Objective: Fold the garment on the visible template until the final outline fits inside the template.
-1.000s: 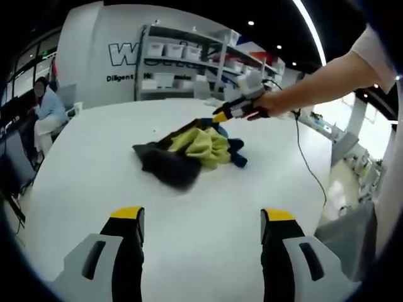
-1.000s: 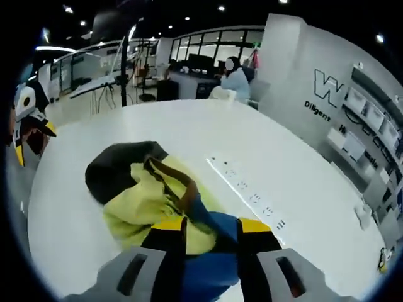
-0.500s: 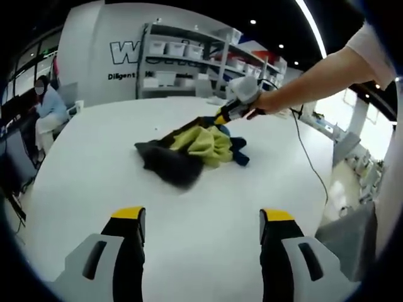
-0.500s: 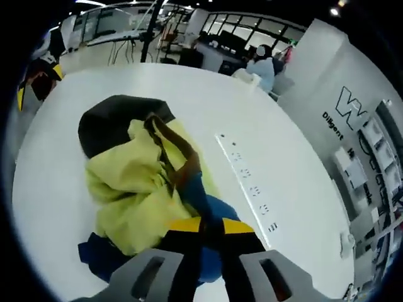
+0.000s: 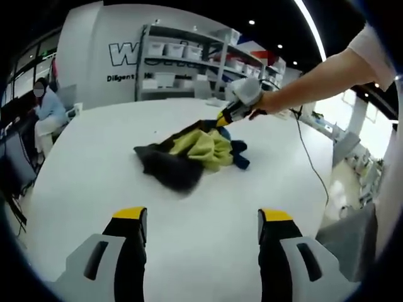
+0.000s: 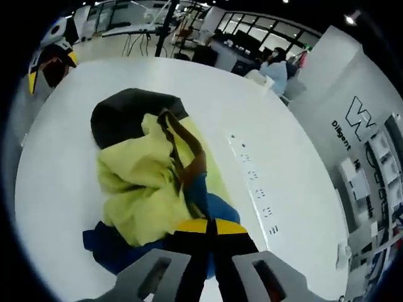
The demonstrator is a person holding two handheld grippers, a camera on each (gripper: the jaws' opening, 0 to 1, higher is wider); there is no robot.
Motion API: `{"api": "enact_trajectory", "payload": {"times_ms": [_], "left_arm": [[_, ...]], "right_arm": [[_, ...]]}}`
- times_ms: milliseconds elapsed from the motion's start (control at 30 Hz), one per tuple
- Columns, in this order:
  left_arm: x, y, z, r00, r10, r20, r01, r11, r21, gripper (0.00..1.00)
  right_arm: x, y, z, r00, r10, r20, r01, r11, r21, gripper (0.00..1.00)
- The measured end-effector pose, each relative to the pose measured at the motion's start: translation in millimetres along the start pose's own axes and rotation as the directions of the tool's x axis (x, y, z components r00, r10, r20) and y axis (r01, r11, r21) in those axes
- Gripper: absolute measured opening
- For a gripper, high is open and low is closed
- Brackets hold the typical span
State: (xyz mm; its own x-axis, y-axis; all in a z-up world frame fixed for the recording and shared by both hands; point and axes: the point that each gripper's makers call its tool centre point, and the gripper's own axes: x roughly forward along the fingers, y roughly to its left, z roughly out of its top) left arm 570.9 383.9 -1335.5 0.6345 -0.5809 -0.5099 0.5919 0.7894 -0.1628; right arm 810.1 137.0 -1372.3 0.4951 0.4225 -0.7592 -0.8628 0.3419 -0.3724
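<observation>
- The left gripper hovers above the white table with its two yellow-tipped jaws spread wide and nothing between them — bare tabletop shows in the gap. It sits well back from the garment.
- The right gripper has its jaws pressed together, the yellow tips meeting, pinched on the blue and brown edge of the garment. In the left gripper view the same tool comes in from the right, held by a person's bare forearm, its tip at the far upper edge of the cloth.
- The garment lies bunched in a crumpled heap near the middle of the table — not spread flat. Its yellow-green part is on top, a dark grey-black part trails toward one side, and a blue part pokes out at the other side.
- A brown strip runs up across the yellow fabric toward the pinched tips.
- A row of small dark marks runs along the table surface just beside the cloth.
- A cable trails over the table edge on the right side of the left gripper view.
- Behind the table stands a shelving unit with white bins against a wall with lettering, and a seated person in pale blue is off to the left.
</observation>
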Motion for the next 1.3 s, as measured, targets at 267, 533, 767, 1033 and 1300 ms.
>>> {"api": "enact_trajectory", "payload": {"times_ms": [267, 533, 767, 1033, 1300], "left_arm": [[3, -0.1, 7.9, 1.000, -0.013, 0.006, 0.013, 1.000, 0.018, 0.68], [7, -4.7, 9.9, 0.999, -0.038, -0.003, 0.038, 0.999, 0.036, 0.66], [16, -0.9, 9.9, 0.998, -0.054, -0.020, 0.055, 0.996, 0.066, 0.64], [34, 8.2, 13.9, 0.997, -0.074, -0.039, 0.078, 0.989, 0.129, 0.60], [64, 14.2, 23.1, 0.992, -0.112, -0.063, 0.123, 0.966, 0.226, 0.52]], "right_arm": [[-23, 13, 16.6, 0.998, 0.013, 0.068, -0.007, 0.996, -0.088, 0.00], [-47, 43, 33.7, 0.990, 0.057, 0.130, -0.032, 0.983, -0.183, 0.00], [-61, 78, 40.1, 0.981, 0.108, 0.164, -0.068, 0.970, -0.232, 0.00], [-74, 103, 37.6, 0.974, 0.133, 0.182, -0.085, 0.965, -0.250, 0.00], [-84, 124, 27.3, 0.972, 0.139, 0.190, -0.091, 0.966, -0.242, 0.00]]}}
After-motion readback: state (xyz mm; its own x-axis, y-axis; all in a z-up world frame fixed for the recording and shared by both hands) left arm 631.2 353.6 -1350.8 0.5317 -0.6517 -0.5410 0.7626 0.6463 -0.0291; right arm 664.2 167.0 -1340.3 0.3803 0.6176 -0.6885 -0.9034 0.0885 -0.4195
